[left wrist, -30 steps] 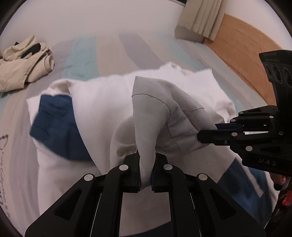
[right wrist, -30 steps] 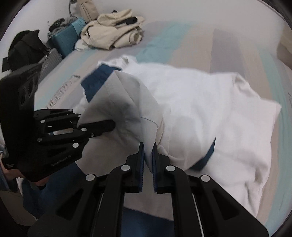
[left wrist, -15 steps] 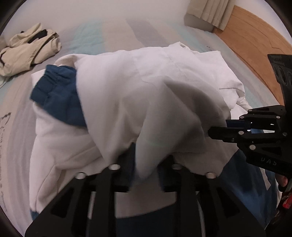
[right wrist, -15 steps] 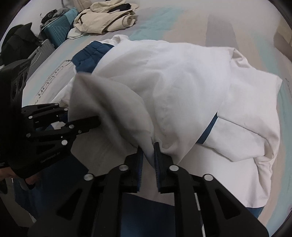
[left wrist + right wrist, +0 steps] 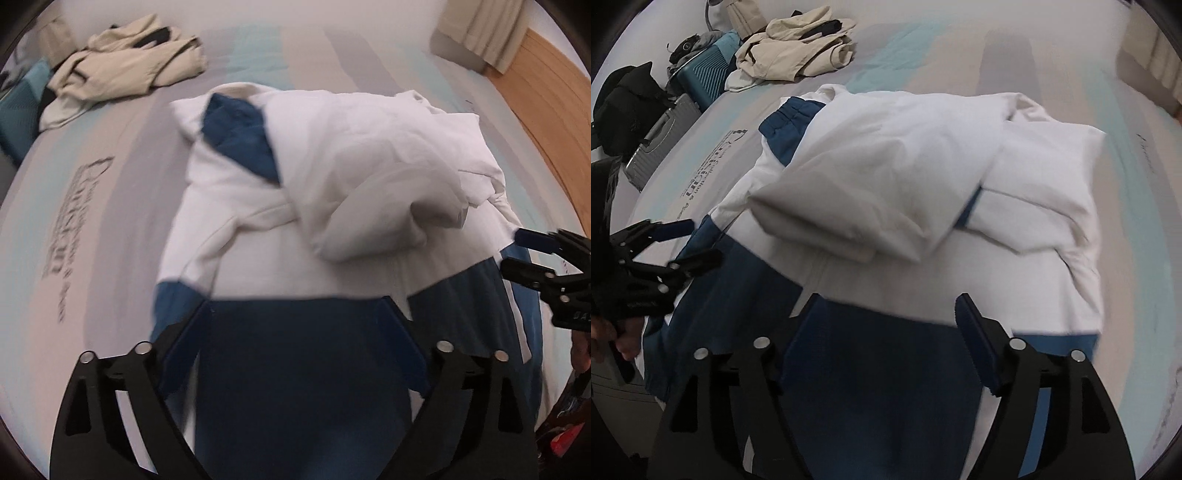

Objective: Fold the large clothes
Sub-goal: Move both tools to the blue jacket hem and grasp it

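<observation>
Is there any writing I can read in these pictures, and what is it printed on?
Dark printed logo on the bedsheet: several lines of lettering, too blurred and slanted to read.
Raised letters on the right gripper: cut off at the picture's edge, not readable.
Faint dark marks on the sheet's far side: too small to read.

Soft, even indoor light; motion blur, fisheye-bent edges.

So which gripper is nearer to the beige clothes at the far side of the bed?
Left. The left gripper hangs over the jacket's side toward the beige clothes; the right gripper is over the opposite side.
</observation>
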Demonstrator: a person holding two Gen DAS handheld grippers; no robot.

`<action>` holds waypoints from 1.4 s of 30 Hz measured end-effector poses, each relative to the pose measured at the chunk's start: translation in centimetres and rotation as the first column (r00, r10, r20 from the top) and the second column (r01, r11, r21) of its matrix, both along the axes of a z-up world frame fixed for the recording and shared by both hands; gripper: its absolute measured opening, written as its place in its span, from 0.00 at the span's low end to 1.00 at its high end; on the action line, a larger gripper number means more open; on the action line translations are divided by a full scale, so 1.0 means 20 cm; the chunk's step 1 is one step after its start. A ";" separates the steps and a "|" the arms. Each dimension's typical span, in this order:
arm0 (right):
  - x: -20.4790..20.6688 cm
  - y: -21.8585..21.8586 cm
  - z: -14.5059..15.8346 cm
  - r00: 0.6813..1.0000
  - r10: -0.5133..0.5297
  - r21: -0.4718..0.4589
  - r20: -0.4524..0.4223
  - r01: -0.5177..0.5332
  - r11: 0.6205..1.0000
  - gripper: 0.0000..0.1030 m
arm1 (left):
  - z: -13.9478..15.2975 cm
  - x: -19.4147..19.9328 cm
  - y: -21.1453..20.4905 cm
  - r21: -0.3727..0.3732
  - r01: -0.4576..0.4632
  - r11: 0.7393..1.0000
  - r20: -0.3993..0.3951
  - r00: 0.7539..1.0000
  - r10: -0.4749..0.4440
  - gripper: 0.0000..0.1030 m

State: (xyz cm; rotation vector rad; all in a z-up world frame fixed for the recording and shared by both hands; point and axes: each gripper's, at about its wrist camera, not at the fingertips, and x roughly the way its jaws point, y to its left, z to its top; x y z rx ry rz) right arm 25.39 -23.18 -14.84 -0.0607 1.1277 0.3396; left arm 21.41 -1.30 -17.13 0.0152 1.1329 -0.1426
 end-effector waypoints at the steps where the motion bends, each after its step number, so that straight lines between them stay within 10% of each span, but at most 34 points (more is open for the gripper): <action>1: -0.03 -0.01 0.01 1.000 -0.010 -0.003 -0.004 0.010 1.000 0.71 | 0.01 -0.03 0.03 0.006 -0.006 1.000 -0.007 1.000 0.006 0.88; 27: -0.88 -0.35 -0.20 0.955 -0.238 -0.203 -0.179 0.201 0.958 0.80 | -0.16 -0.76 0.50 0.041 -0.019 0.999 -0.204 0.979 0.027 0.94; 42: -1.05 -0.55 -0.35 0.892 -0.272 -0.115 -0.361 0.247 0.962 0.80 | -0.30 -0.91 0.50 0.027 -0.023 0.999 -0.272 0.962 0.030 0.94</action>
